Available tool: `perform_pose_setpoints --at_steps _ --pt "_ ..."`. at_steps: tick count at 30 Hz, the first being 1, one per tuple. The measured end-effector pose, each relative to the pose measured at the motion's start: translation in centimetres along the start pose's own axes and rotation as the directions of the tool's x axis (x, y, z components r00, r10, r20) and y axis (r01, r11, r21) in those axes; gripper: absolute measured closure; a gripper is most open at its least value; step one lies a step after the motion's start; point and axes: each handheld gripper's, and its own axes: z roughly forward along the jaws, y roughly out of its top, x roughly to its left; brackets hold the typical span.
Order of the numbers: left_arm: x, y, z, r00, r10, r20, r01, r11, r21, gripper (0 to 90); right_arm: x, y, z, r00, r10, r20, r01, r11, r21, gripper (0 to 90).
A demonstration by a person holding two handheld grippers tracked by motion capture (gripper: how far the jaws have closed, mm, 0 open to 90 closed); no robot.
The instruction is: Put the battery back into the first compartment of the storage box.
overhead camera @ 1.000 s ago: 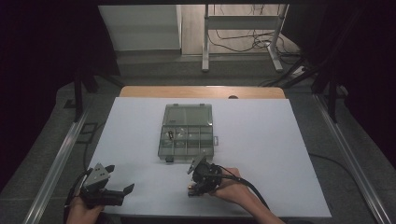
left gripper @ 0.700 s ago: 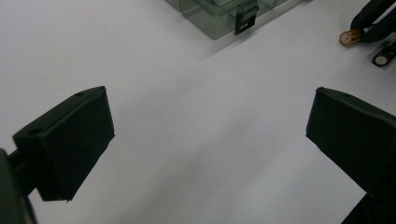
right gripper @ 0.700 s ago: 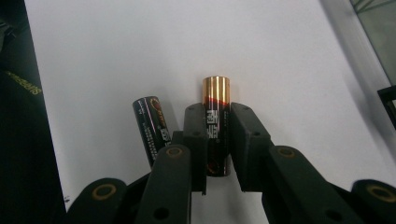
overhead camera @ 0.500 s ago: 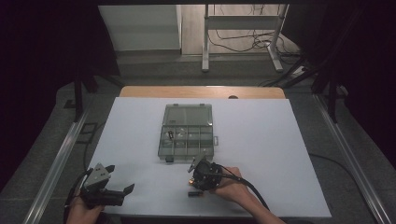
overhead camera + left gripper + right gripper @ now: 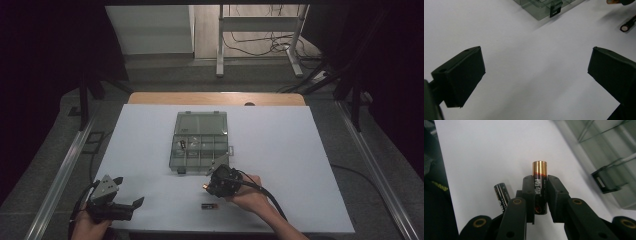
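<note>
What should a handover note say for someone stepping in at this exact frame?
Right tool: shut on a battery, gold end sticking out past the jaws, held just in front of the organizer box.
Left tool: open and holding nothing, over bare white table at the near left.
Second battery: lying loose on the table near the right hand.
Box: lid open, a few small items in its compartments.
Probably left: place the held battery, then fetch the loose one.

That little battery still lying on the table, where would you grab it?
Across the middle of the loose battery, coming straight down from above. It lies flat on the white table with open space on both long sides, so the tool's jaws can straddle its round body; the ends give little to pinch.
</note>
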Motion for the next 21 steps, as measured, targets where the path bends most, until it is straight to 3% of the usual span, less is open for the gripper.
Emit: perform_pose_setpoints --at_steps 21 --pt "0.0 0.0 0.1 1.0000 -0.002 -0.001 0.002 1.0000 0.005 2.0 -3.0 2.6 -1.6 0.9949 0.096 0.030 -0.093 0.990 -0.107 76.7"
